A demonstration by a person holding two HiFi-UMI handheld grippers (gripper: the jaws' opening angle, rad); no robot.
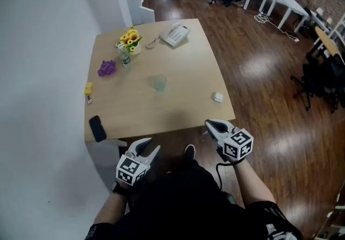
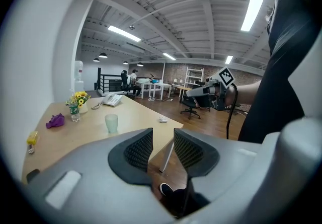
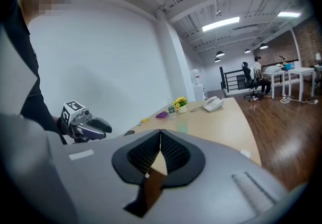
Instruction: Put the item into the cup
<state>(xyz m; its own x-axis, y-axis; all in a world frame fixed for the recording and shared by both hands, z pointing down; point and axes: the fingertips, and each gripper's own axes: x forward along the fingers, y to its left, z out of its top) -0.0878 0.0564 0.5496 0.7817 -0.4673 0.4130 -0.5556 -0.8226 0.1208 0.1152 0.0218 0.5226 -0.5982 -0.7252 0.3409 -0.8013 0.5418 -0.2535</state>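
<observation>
Jaws of the left gripper [image 1: 152, 148] stand a narrow gap apart with nothing between them; those of the right gripper [image 1: 209, 123] are closed tip to tip, empty. Both hang off the desk's [image 1: 178, 112] near edge. The small white item [image 1: 217, 97] lies by the right edge toward the near corner, too small to tell its long axis or heading. The cup [image 1: 158, 82] stands upright mid-desk, well apart from it.

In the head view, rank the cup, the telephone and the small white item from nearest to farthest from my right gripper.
1. Small white item, by the right front edge of the table, just ahead of the right gripper.
2. Cup, mid-table, off to the left.
3. Telephone, at the far edge.
</observation>
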